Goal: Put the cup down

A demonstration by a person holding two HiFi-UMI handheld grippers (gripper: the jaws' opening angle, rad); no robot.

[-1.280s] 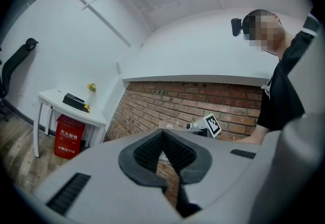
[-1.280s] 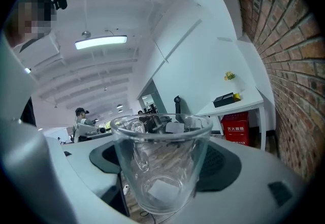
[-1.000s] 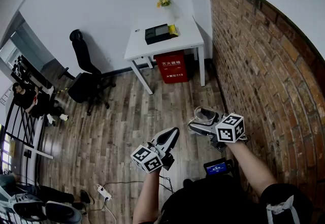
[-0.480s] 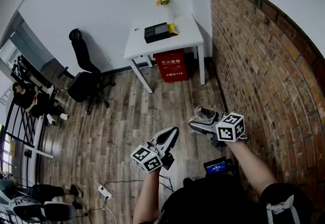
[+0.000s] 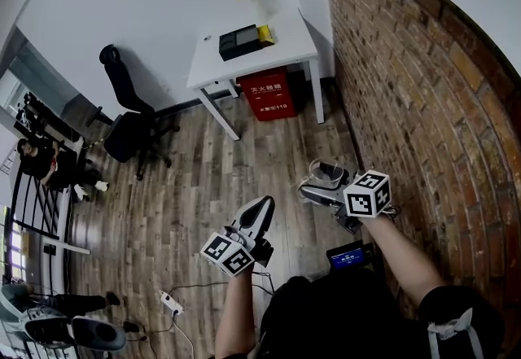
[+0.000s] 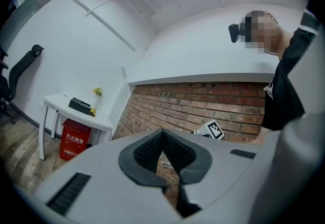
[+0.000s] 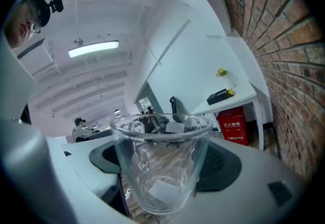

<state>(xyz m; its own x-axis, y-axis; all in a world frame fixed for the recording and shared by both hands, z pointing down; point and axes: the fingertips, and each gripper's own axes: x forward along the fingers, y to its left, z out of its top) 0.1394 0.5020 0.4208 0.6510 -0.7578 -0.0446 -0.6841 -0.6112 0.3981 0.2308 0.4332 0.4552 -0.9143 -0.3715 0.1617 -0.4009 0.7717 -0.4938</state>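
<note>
Cup, clear handled glass, empty, clamped in right gripper, left gripper closed on nothing

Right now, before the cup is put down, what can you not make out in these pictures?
1. Head view: print on the red box, too small to read.
2. Head view: the black item on the white table, too small to identify.
3. Right gripper view: what lies under the cup, hidden by the right gripper's body.

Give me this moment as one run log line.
right gripper: shut on glass cup, held above wood floor | left gripper: shut, empty | glass cup not yet down
</note>
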